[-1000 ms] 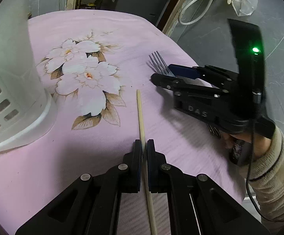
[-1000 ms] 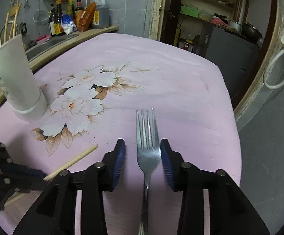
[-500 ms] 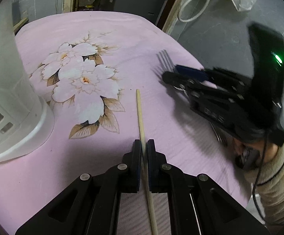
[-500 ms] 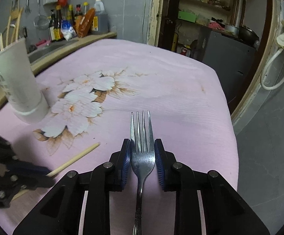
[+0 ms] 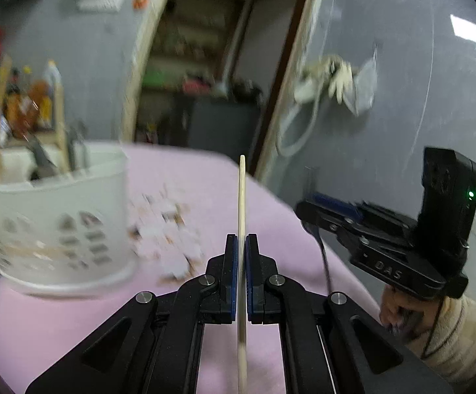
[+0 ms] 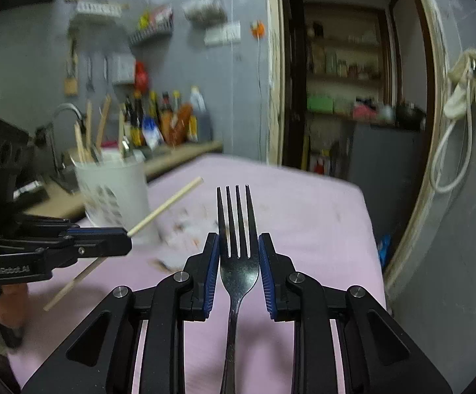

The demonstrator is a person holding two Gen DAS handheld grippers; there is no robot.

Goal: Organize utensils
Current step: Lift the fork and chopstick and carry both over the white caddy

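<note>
My left gripper (image 5: 241, 246) is shut on a pale wooden chopstick (image 5: 241, 203), which is lifted off the pink cloth and sticks forward past the fingertips. In the right wrist view the same chopstick (image 6: 169, 205) slants up from that left gripper (image 6: 119, 241). My right gripper (image 6: 238, 249) is shut on a steel fork (image 6: 238, 229), its pads pressing the fork's neck, tines pointing forward above the table. The right gripper (image 5: 306, 210) appears at the right in the left wrist view. A white perforated utensil holder (image 5: 57, 223) (image 6: 113, 190) stands at the left with several sticks in it.
The table wears a pink flowered cloth (image 6: 303, 216); its far edge meets a doorway (image 6: 346, 92). A counter with bottles (image 6: 169, 121) and a tap runs behind the holder. A hand in a beige sleeve (image 5: 448, 335) holds the right gripper. White hose hangs on the grey wall (image 5: 313, 98).
Both grippers rose off the cloth and tipped up, carrying the chopstick and the fork into the air. The right jaws closed onto the fork. The holder now looks nearer and lower.
</note>
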